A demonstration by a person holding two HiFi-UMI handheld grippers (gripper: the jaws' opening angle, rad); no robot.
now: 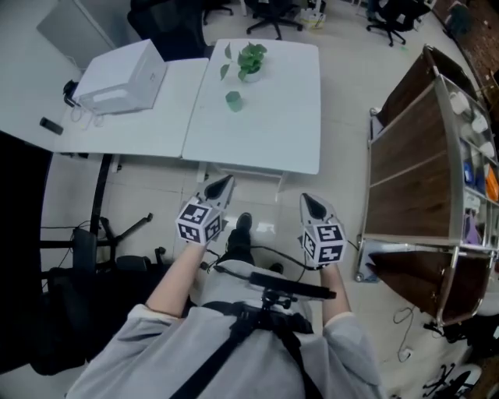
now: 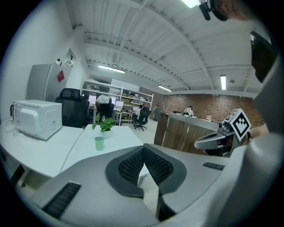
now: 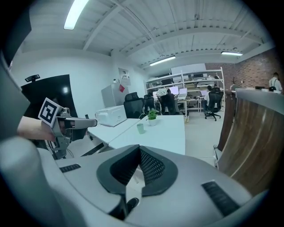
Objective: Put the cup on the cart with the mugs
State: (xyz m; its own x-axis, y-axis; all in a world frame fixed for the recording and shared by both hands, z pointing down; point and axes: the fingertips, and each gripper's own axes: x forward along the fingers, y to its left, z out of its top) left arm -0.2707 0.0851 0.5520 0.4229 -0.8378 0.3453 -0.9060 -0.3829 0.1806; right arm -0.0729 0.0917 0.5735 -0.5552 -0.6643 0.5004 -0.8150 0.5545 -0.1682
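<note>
Two white tables (image 1: 288, 117) stand pushed together and fill the middle of the head view, with pale floor around them. To the right of them, across a strip of floor, stands the cart (image 1: 405, 156), a tall rack with brown wooden panels and metal rails. Small white pieces on its far shelves look like mugs (image 1: 460, 101), though they are too small to be sure. The person stands at the near edge of the tables, grey sleeves reaching forward. Dark office chairs (image 1: 273, 12) sit beyond the far end.

A white microwave (image 1: 121, 78) rests on the left-hand table. A small green plant (image 1: 251, 60) in a white pot stands near the far end of the right-hand table.

The left gripper (image 1: 221, 187) and the right gripper (image 1: 312, 204) are held side by side over the floor just short of the table edge, both pointing towards it. Each has its jaws brought together, the dark ribbed pads meeting at the tips with nothing between them.

The cup (image 1: 233, 100), pale green and upright, stands on the right-hand table just in front of the plant, well apart from both grippers and from the cart.
</note>
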